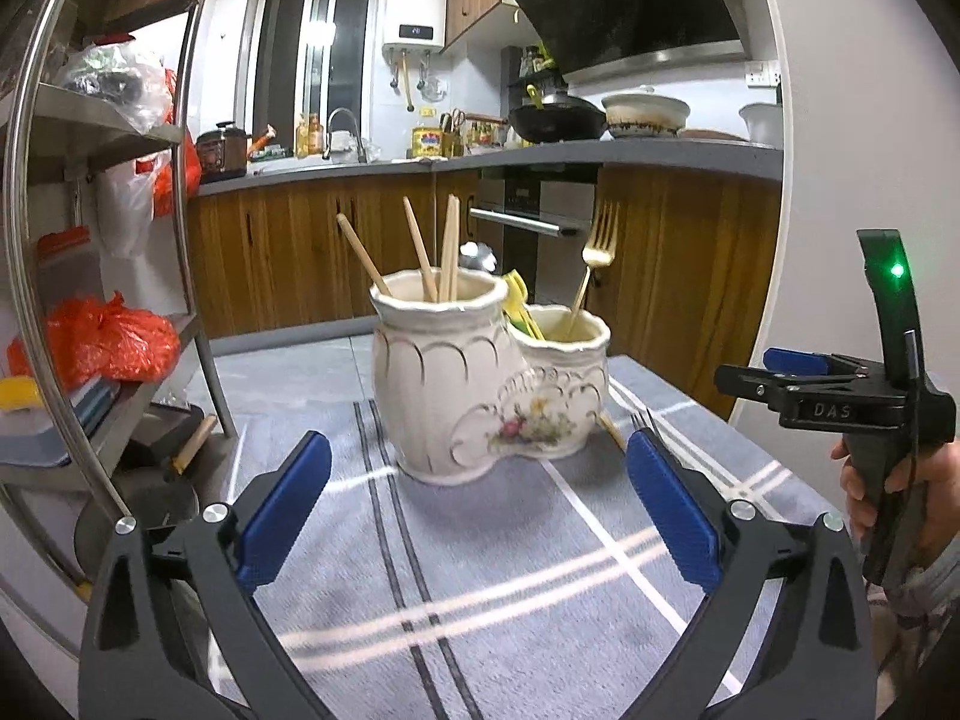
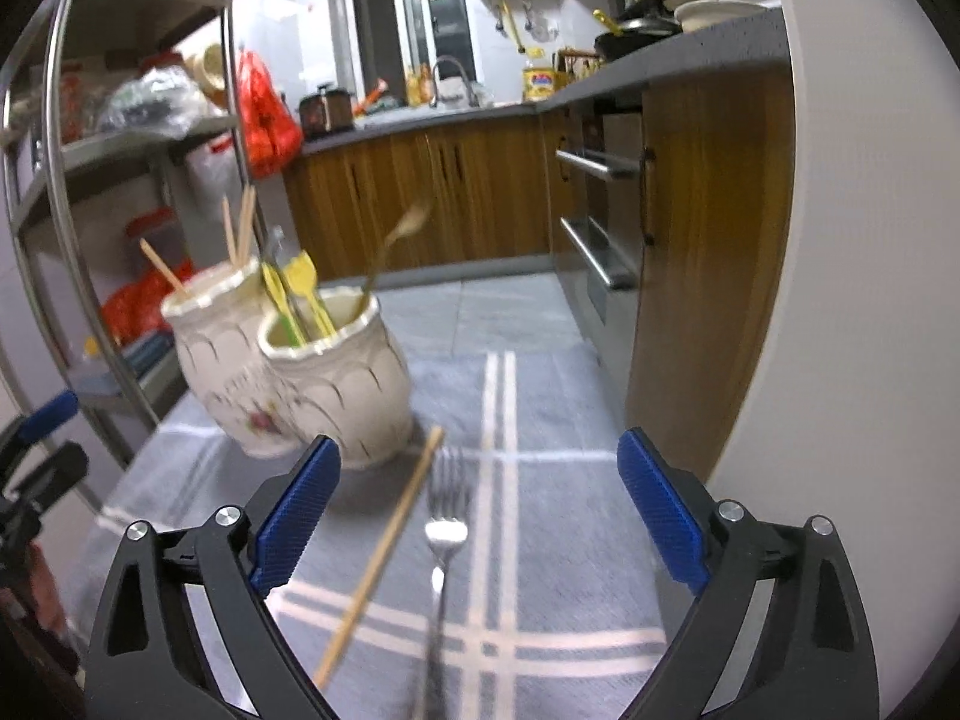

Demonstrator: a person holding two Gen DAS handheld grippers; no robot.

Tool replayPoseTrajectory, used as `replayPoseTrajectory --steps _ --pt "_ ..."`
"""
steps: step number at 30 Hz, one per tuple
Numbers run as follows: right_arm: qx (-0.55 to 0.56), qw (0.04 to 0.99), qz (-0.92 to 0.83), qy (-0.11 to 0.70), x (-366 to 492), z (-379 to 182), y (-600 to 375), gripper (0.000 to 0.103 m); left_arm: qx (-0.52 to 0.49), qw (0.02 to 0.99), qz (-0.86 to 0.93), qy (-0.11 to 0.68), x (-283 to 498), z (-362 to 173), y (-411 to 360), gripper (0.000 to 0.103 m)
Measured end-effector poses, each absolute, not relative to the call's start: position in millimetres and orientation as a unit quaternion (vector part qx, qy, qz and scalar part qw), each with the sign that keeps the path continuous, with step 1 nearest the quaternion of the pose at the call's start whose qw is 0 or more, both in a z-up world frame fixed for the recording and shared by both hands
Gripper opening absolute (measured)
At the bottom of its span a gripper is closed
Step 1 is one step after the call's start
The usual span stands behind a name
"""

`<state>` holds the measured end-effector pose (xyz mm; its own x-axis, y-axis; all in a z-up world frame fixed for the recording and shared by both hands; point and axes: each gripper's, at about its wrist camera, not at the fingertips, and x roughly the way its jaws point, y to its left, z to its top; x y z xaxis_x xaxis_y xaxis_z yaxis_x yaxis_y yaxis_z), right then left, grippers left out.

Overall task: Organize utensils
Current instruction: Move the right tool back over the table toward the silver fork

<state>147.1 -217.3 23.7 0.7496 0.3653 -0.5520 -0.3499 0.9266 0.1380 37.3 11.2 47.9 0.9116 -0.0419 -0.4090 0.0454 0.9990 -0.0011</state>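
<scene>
Both your grippers — left gripper and right gripper — stand wide apart, holding nothing. The holder sits on the cloth with chopsticks and a gold fork inside — a silver fork and a loose chopstick lie beside it.

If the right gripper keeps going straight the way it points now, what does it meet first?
Most likely the silver fork lying on the cloth, centred between the open right gripper fingers, with a loose chopstick just left of it. Depth is uncertain.
</scene>
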Motion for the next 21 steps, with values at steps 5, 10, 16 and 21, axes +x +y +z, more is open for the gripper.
replayPoseTrajectory --steps 5,10,16,21 --pt "-0.018 0.928 0.192 0.319 155.6 5.0 -216.9 0.093 0.013 0.975 -0.026 0.22 36.3 40.6 1.9 0.097" --pt "-0.022 0.903 0.235 0.358 176.3 -3.8 -205.6 0.079 0.022 0.972 -0.032 0.233 40.5 36.9 -9.1 0.097" --pt "-0.037 0.883 0.259 0.389 204.4 -13.4 -187.8 0.055 0.029 0.969 -0.046 0.241 45.3 35.4 -18.1 0.097" --pt "-0.05 0.866 0.282 0.409 218.7 -19.3 -178.1 0.044 0.041 0.967 -0.051 0.246 49.6 32.6 -23.7 0.097"
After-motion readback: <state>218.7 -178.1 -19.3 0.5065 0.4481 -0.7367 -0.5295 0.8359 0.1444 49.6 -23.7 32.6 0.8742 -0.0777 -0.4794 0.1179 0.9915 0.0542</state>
